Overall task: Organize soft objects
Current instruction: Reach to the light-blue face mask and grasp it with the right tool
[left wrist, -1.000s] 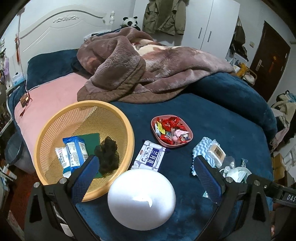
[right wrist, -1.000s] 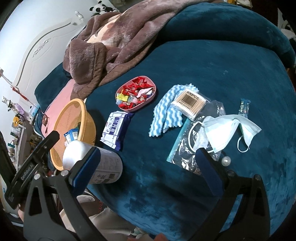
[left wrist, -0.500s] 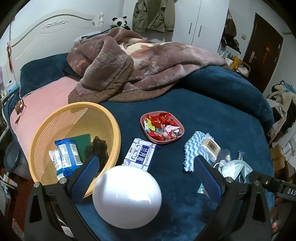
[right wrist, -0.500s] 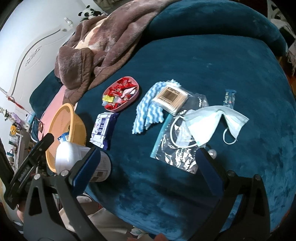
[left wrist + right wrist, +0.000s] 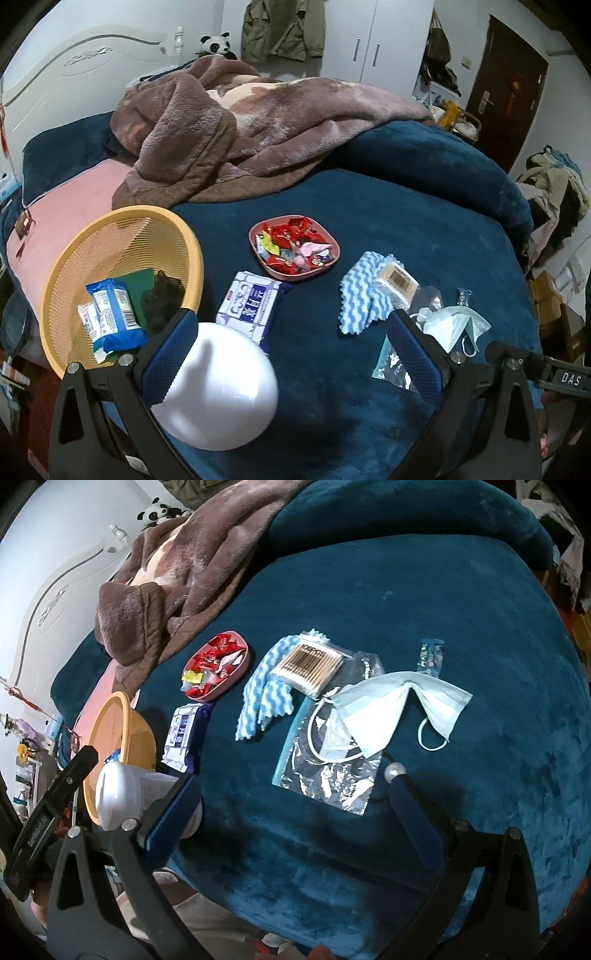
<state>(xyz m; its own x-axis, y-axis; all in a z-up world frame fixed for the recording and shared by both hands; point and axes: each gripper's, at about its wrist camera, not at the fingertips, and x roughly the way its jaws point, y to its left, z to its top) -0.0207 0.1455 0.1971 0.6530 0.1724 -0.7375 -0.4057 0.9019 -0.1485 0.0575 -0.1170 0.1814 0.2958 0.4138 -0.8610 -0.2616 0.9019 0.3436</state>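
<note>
A dark blue plush bedspread (image 5: 388, 229) covers the bed, with a rumpled brown fleece blanket (image 5: 236, 136) heaped toward the headboard. On the near left edge sits a yellow mesh basket (image 5: 74, 266) holding blue packets (image 5: 112, 314), a green pad and a dark fuzzy lump (image 5: 160, 302). Compared with a second ago the left view has swung a little to the left and back, so the basket and the pink dish of wrapped sweets (image 5: 293, 245) sit further right in it, and the right view has drawn closer over the small items. A white bottle (image 5: 218, 387) stands just in front of the left gripper (image 5: 291, 354), beside its left finger; the jaws are wide apart and hold nothing. Beyond it lies a tissue pack (image 5: 251, 304), between basket and dish. To the right lie a blue-and-white wavy cloth (image 5: 264, 694), a pack of cotton swabs (image 5: 308, 662) resting on its edge, a pale blue face mask (image 5: 391, 709) overlapping a clear zip bag (image 5: 325, 771), and a small blue sachet (image 5: 430, 657) just beyond the mask. The right gripper (image 5: 291, 797) hovers over the near end of the zip bag, jaws spread wide and empty, a small silvery bead (image 5: 394, 771) at its right fingertip.
</note>
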